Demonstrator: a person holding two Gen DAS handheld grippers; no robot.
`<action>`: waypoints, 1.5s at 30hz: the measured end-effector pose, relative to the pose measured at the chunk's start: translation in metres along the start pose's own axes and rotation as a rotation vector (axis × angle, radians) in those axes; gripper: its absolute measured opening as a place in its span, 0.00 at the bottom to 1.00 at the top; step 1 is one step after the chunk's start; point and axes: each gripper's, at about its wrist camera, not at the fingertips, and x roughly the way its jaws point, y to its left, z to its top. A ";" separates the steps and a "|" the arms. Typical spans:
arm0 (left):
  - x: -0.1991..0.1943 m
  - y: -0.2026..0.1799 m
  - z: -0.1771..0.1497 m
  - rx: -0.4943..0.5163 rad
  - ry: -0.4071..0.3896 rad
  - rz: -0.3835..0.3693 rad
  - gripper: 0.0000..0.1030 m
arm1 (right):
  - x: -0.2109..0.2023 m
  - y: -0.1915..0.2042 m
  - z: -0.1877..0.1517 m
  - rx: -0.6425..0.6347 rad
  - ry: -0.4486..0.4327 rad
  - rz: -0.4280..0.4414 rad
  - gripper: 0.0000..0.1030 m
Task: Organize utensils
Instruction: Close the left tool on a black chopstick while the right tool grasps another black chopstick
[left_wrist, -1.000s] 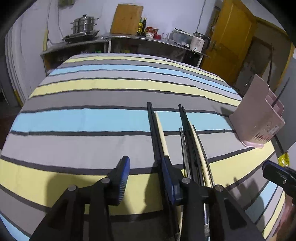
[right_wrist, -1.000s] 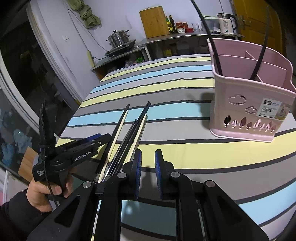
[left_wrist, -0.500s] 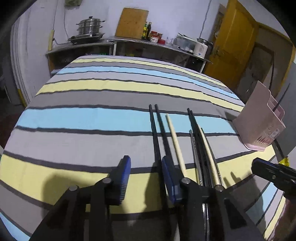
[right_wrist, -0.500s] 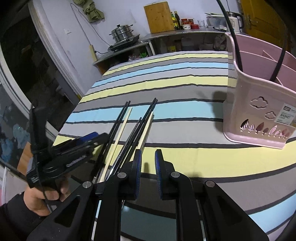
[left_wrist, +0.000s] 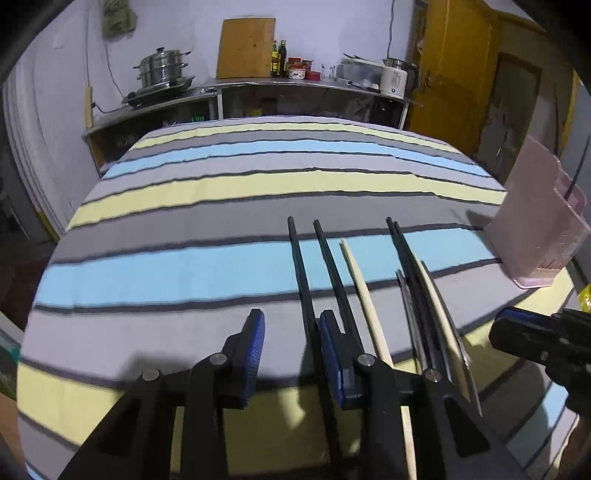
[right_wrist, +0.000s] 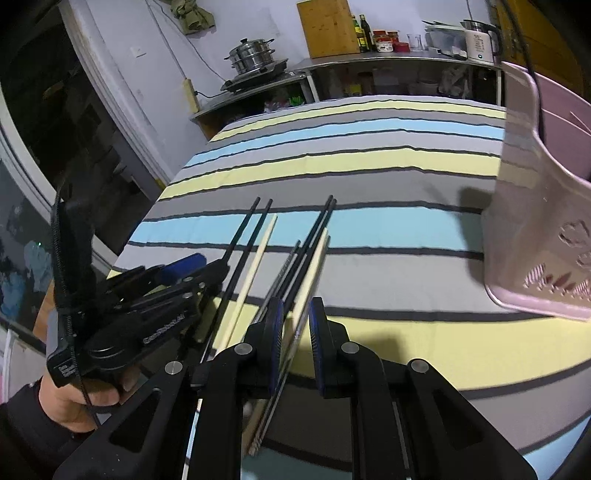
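Note:
Several chopsticks lie side by side on the striped tablecloth: two black ones (left_wrist: 314, 258), a pale wooden one (left_wrist: 364, 295), and a bundle of black, metal and pale ones (left_wrist: 424, 295). My left gripper (left_wrist: 291, 349) is open just left of the black pair; its right finger (left_wrist: 330, 354) lies over them. My right gripper (right_wrist: 295, 325) is open with a narrow gap, low over the bundle (right_wrist: 306, 266). The pink utensil basket (right_wrist: 543, 221) stands at the right and holds black utensils. It also shows in the left wrist view (left_wrist: 535, 225).
The table's near edge runs under both grippers. Behind the table is a steel counter (left_wrist: 258, 88) with a steamer pot (left_wrist: 162, 70), a wooden board, bottles and a kettle. A yellow door (left_wrist: 461, 74) is at the back right.
Both grippers have shifted left across the table. The left gripper now sits left of the black pair. The basket has slid toward the right edge of the right view. The right gripper has opened slightly.

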 end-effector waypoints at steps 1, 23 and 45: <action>0.002 0.001 0.002 -0.002 0.004 0.005 0.28 | 0.002 0.000 0.002 0.001 0.001 -0.002 0.14; -0.012 0.060 -0.010 -0.197 0.032 -0.095 0.07 | 0.063 0.035 0.046 -0.036 0.051 0.057 0.14; 0.008 0.051 0.015 -0.062 0.060 -0.073 0.07 | 0.097 0.051 0.054 -0.096 0.104 -0.053 0.08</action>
